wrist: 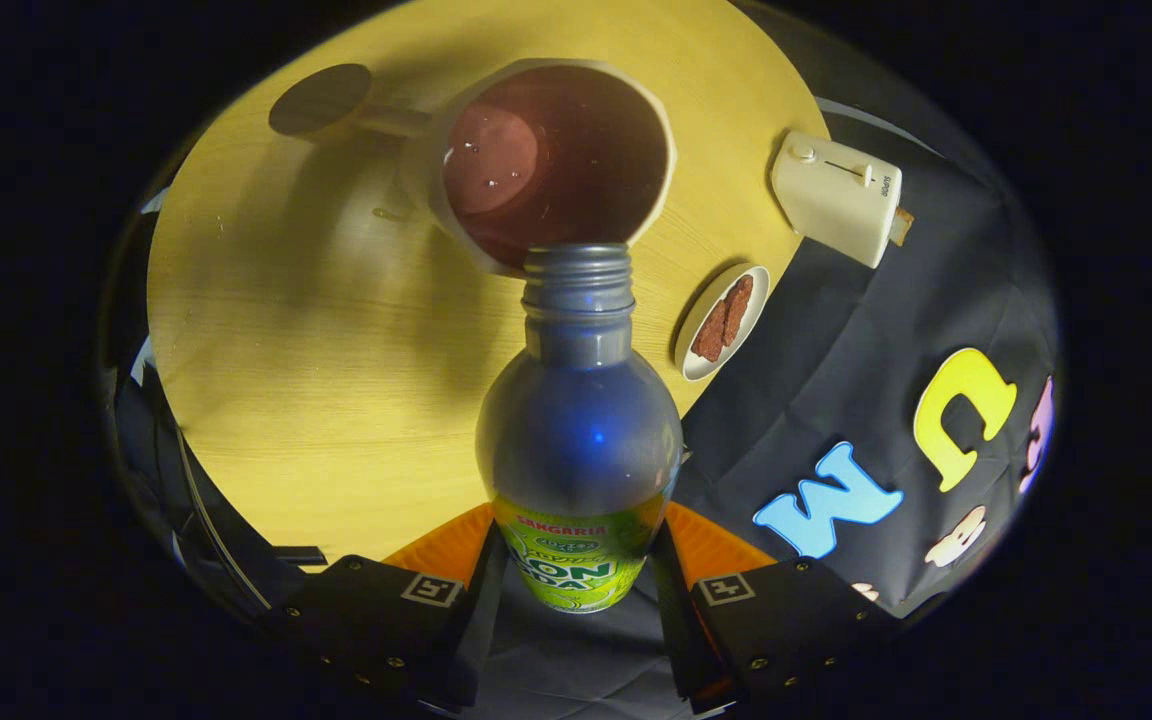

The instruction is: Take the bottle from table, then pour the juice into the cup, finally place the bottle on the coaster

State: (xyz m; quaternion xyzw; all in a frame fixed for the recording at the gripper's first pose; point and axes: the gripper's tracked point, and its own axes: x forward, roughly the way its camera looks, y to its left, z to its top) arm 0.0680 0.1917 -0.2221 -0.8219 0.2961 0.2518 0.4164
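both fingers (481, 590) of the gripper (576, 600) pinch the labelled lower body of the bottle (579, 440), one pad on each side, so the tool is clamped on it. the bottle has no cap and leans forward, its threaded mouth sitting right over the near rim of the cup (556, 160). dark liquid with a few bubbles already lies inside the cup, and i judge the pour to be under way or near its end. no stream is visible at the mouth.

risks from here: the mouth lines up with the rim rather than the cup's centre, so a steeper tilt could send juice down the outside wall onto the table (286, 380). the bottle neck could also knock the rim and shove the cup. the grip is low, so the bottle may swing.

room: the coaster (320, 98) lies beyond the cup to the left, just beside its handle, with bare wood around. a small plate (723, 322) of brown pieces sits near the table's right edge, close beside the bottle's path. a toaster (836, 195) stands further right.
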